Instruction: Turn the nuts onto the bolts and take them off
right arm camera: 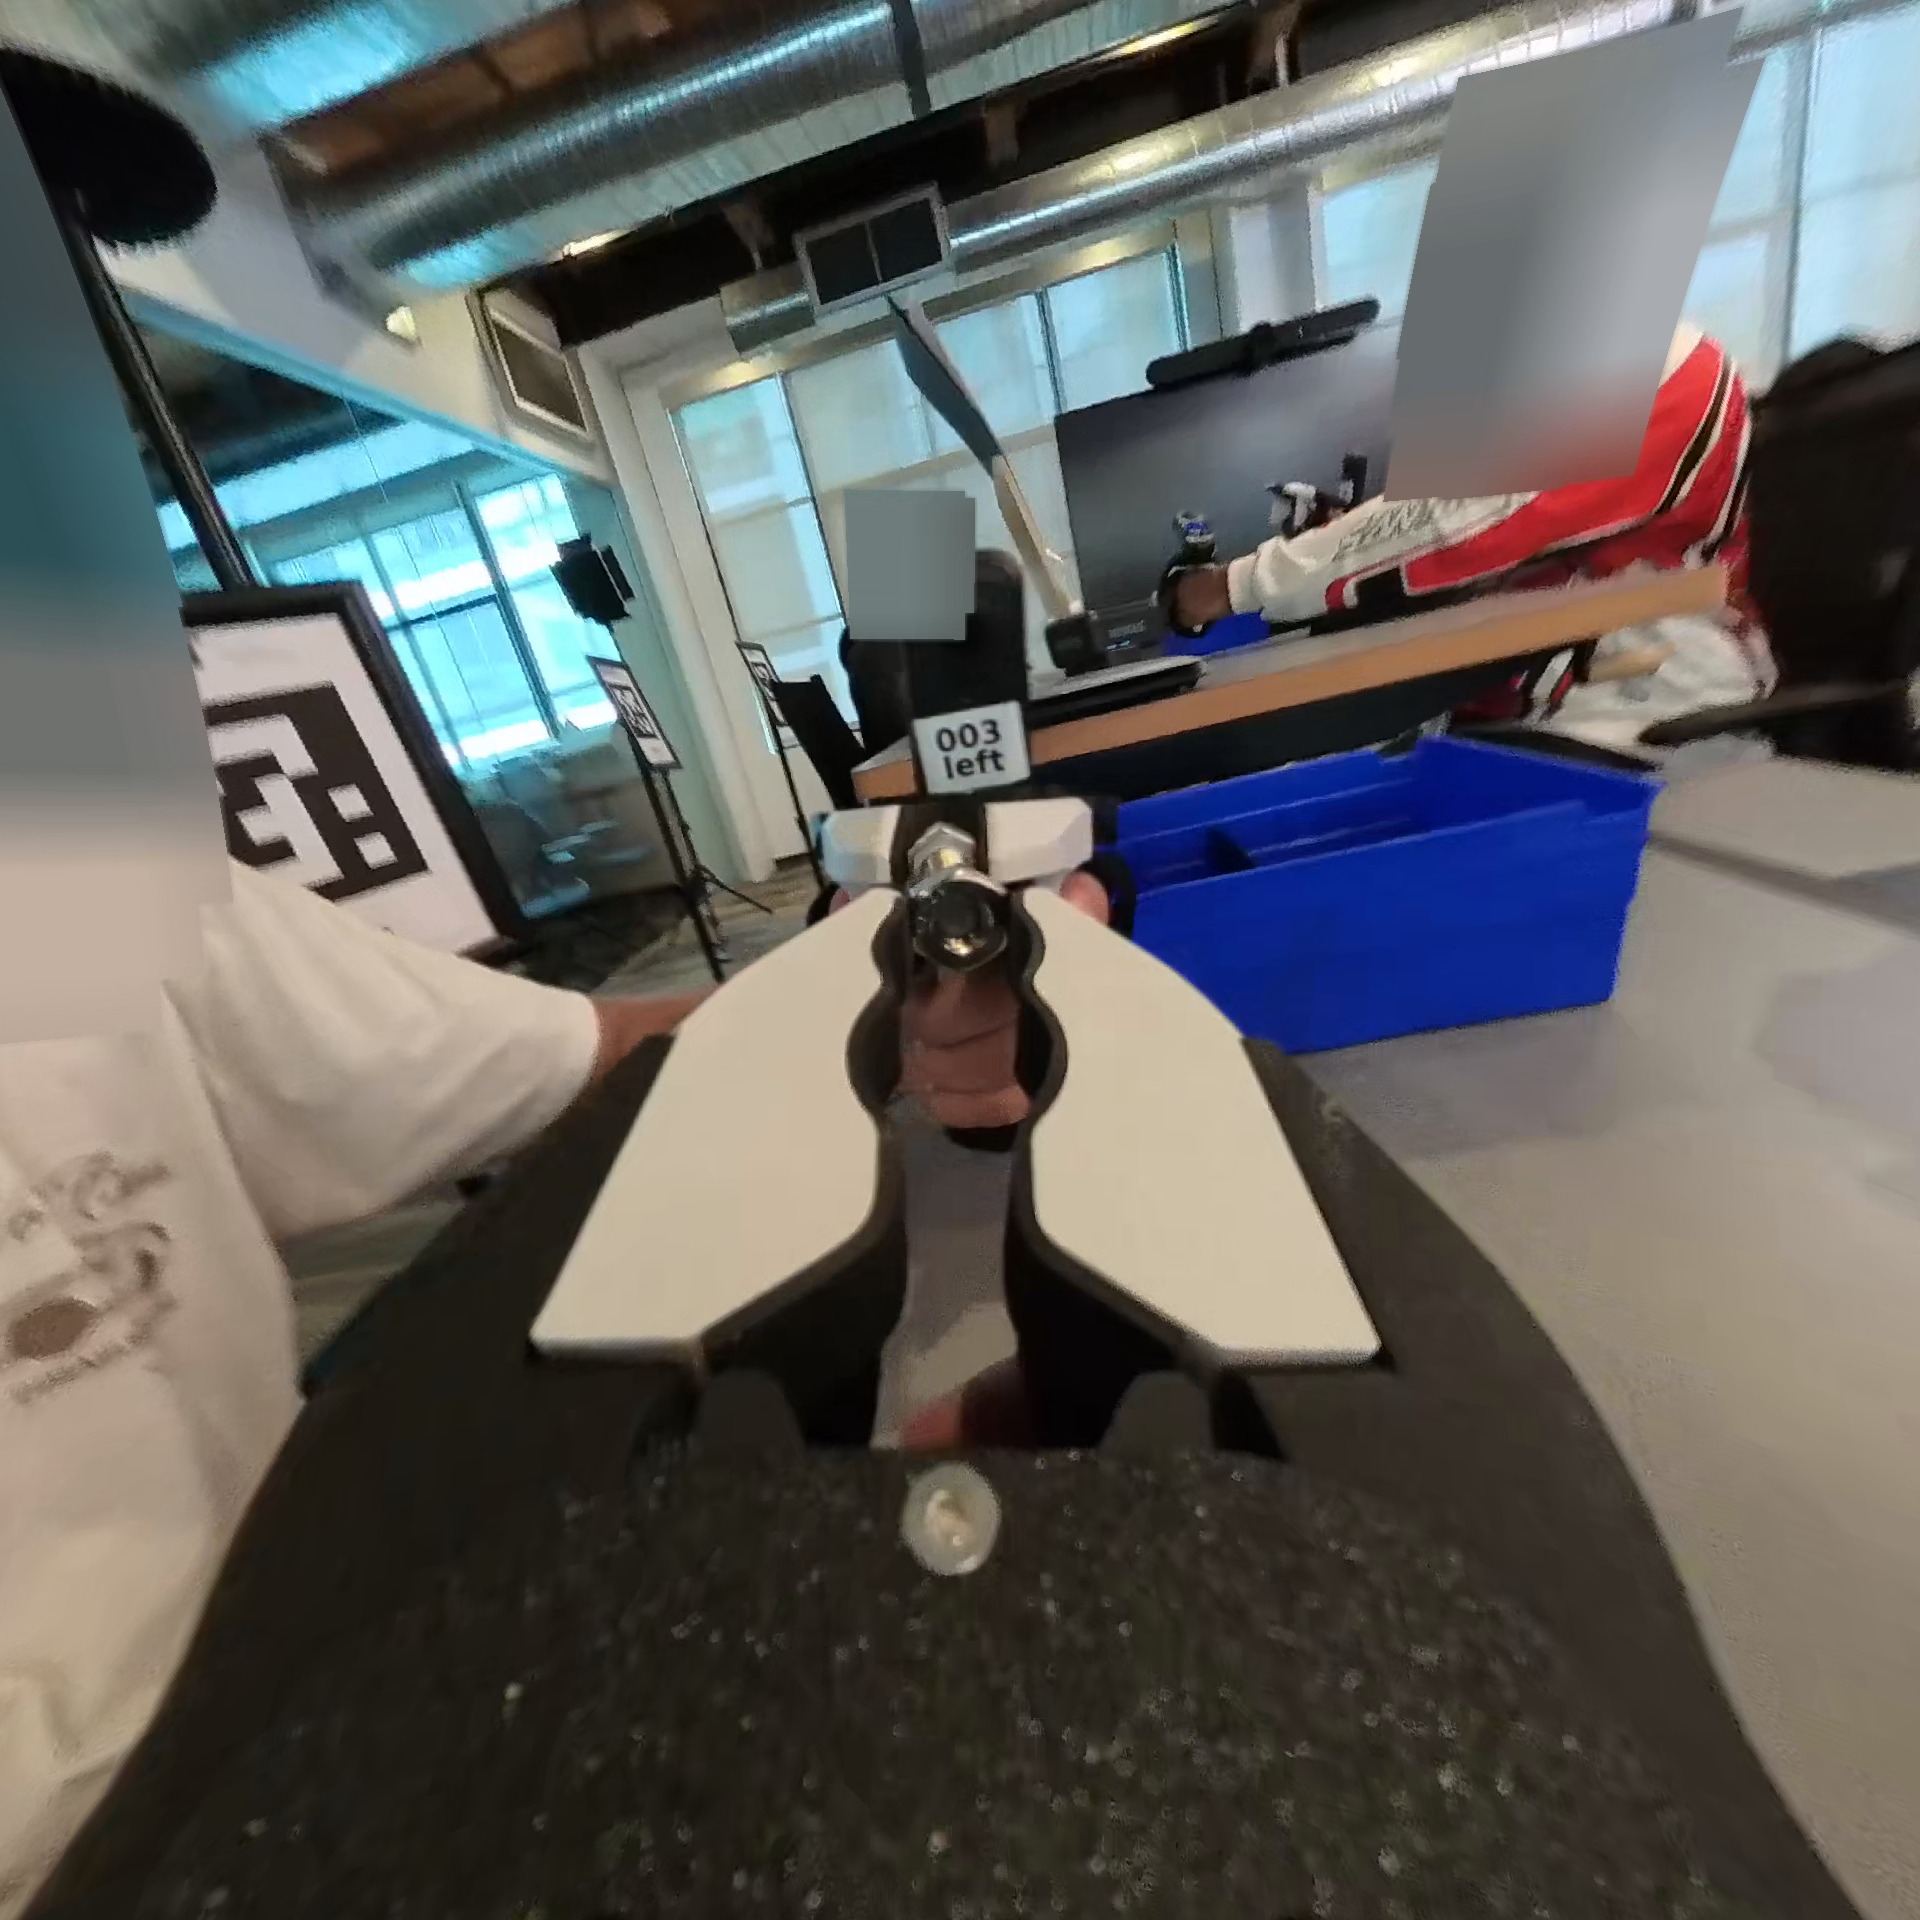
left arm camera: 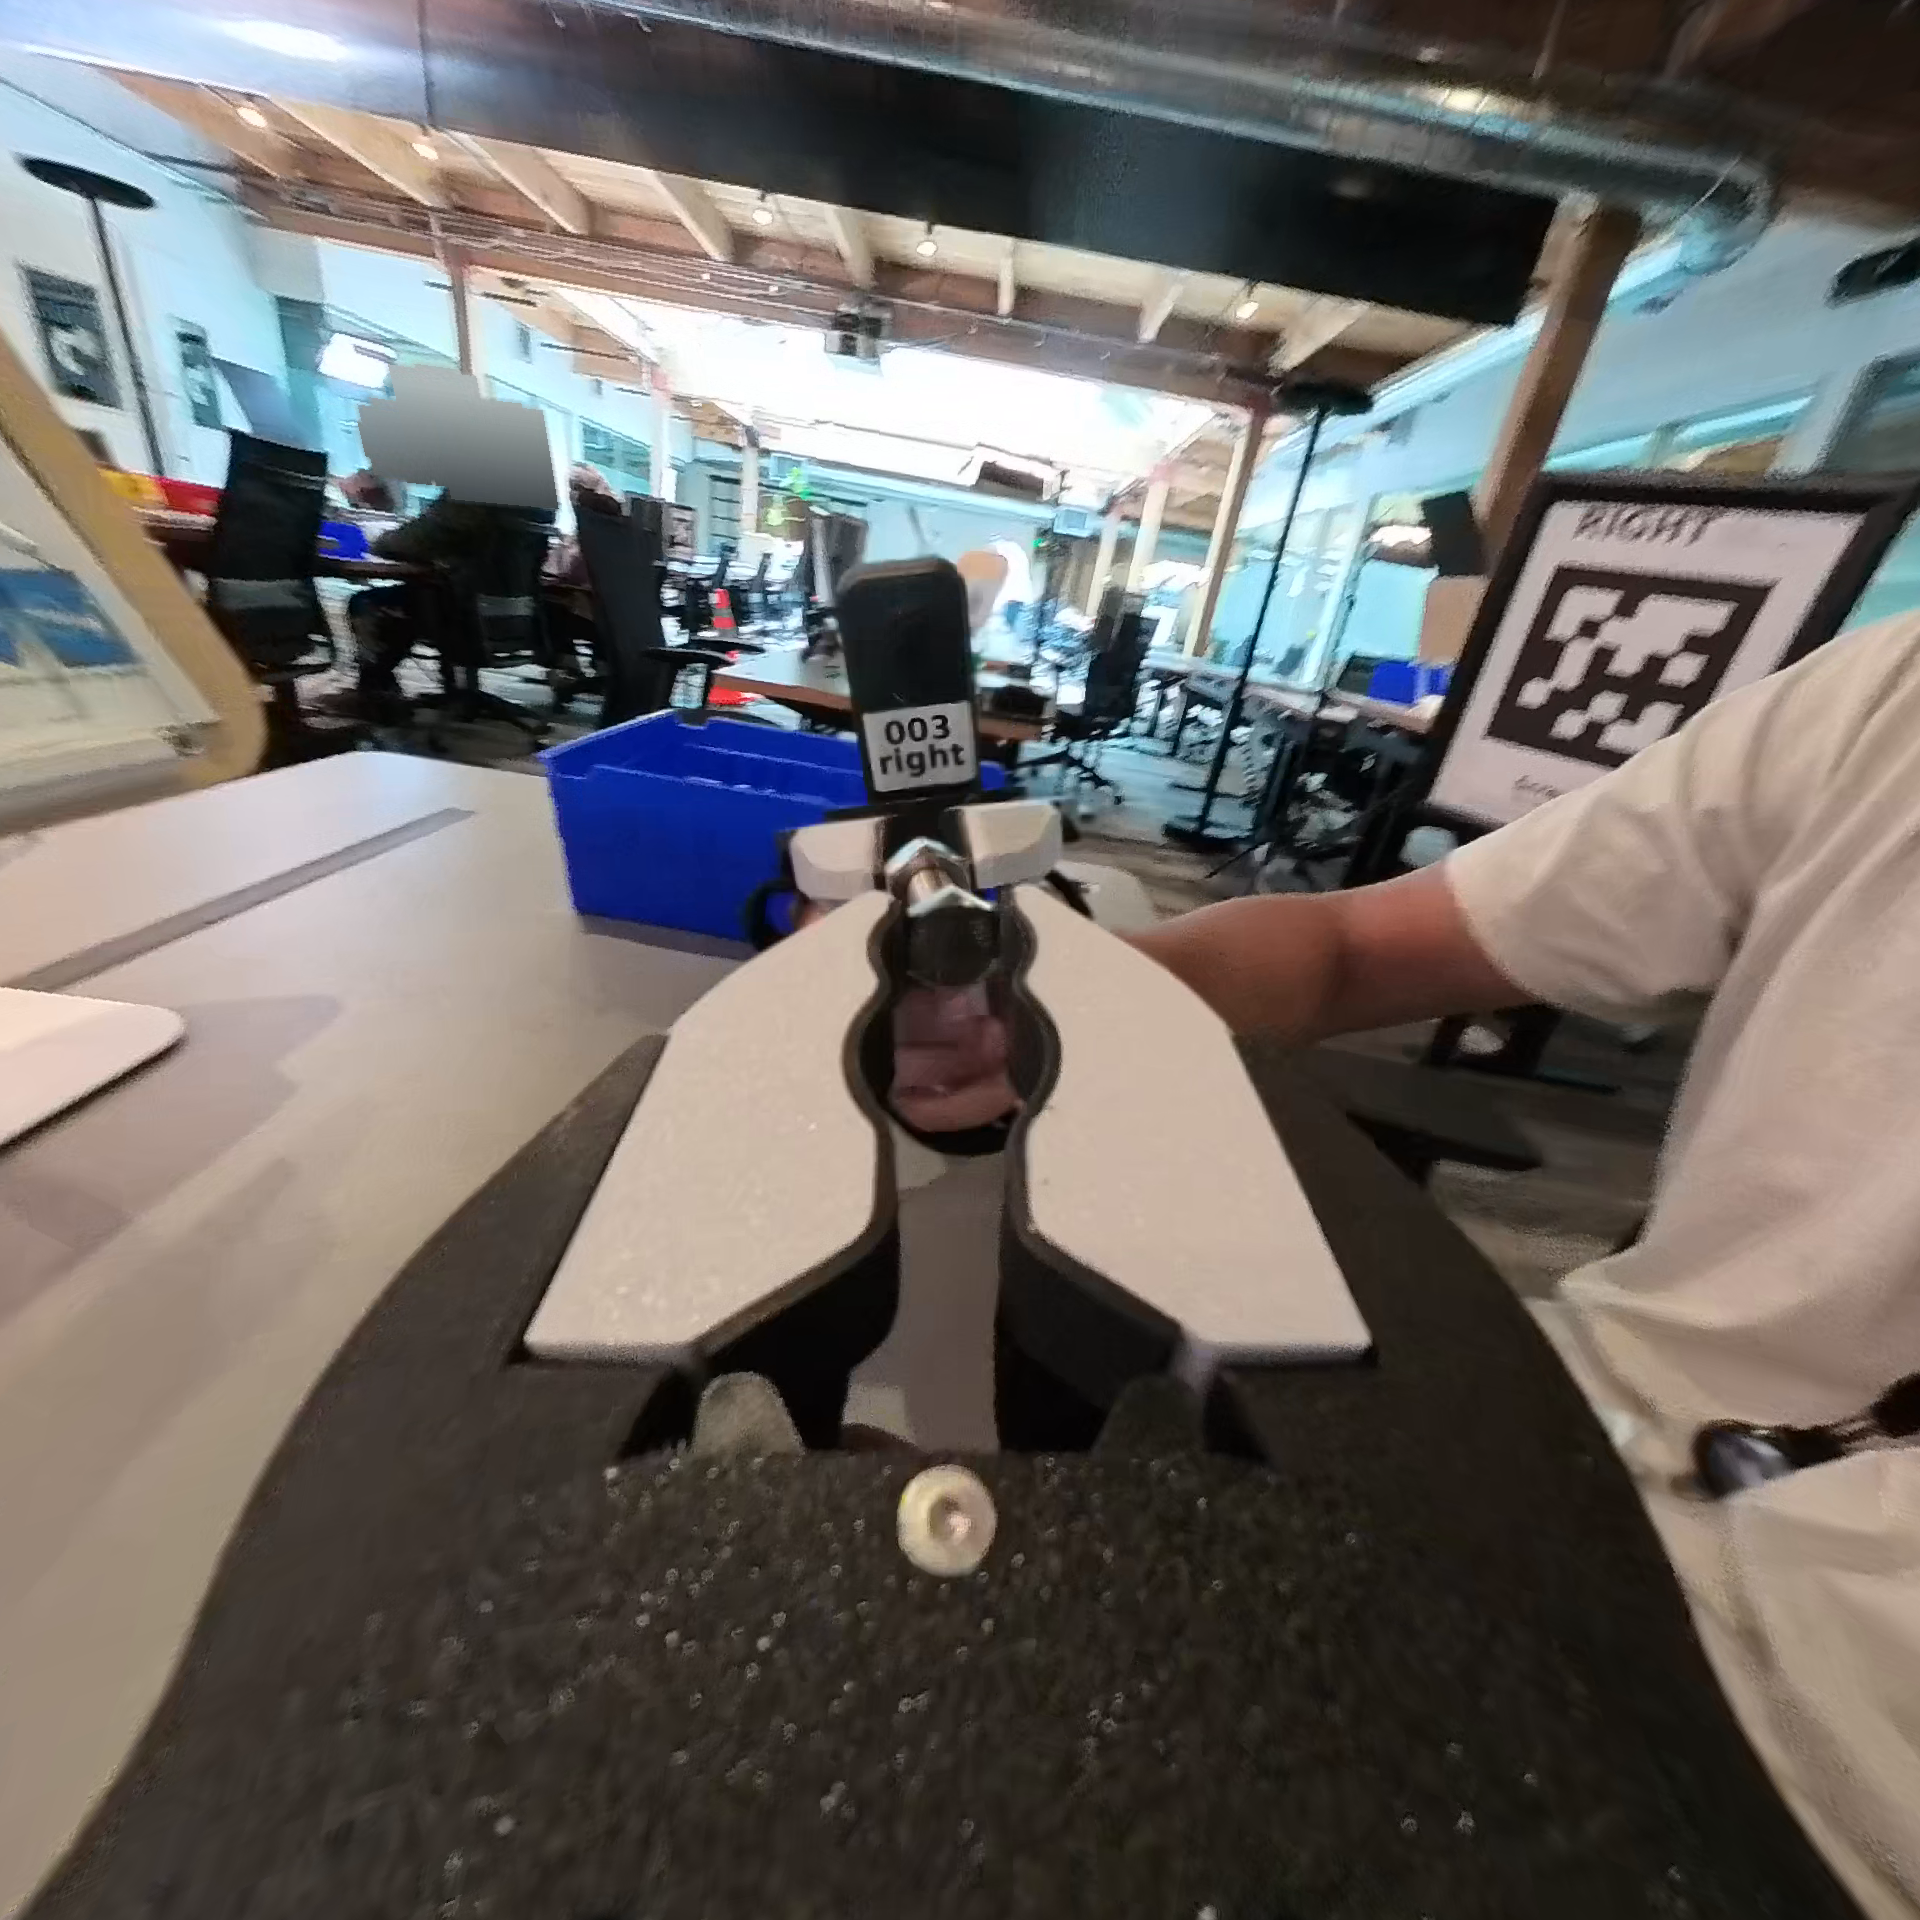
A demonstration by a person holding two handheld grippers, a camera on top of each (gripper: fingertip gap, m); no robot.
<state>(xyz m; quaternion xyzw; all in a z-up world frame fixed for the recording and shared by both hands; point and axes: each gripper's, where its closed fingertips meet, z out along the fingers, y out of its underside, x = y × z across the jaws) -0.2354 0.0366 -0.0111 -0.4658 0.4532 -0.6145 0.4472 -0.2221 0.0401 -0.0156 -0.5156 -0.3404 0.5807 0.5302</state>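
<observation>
My two grippers face each other in the air over the grey table (left arm camera: 312,987) with a steel bolt and nut between them. In the left wrist view my left gripper (left arm camera: 951,940) is shut on the bolt's hex head (left arm camera: 951,920). Its shaft runs forward to the nut (left arm camera: 916,858), which sits between the white fingers of the right gripper (left arm camera: 925,860). In the right wrist view my right gripper (right arm camera: 956,925) is shut on the nut (right arm camera: 958,923). The bolt (right arm camera: 940,844) reaches on into the left gripper (right arm camera: 951,847) behind it.
A blue divided bin (left arm camera: 675,821) stands on the table behind the grippers and also shows in the right wrist view (right arm camera: 1382,894). The person's arm (left arm camera: 1299,966) and white shirt are at the right. A framed black-and-white marker board (left arm camera: 1642,665) stands beyond the table's edge. The tips of both grippers are at nearly the same place.
</observation>
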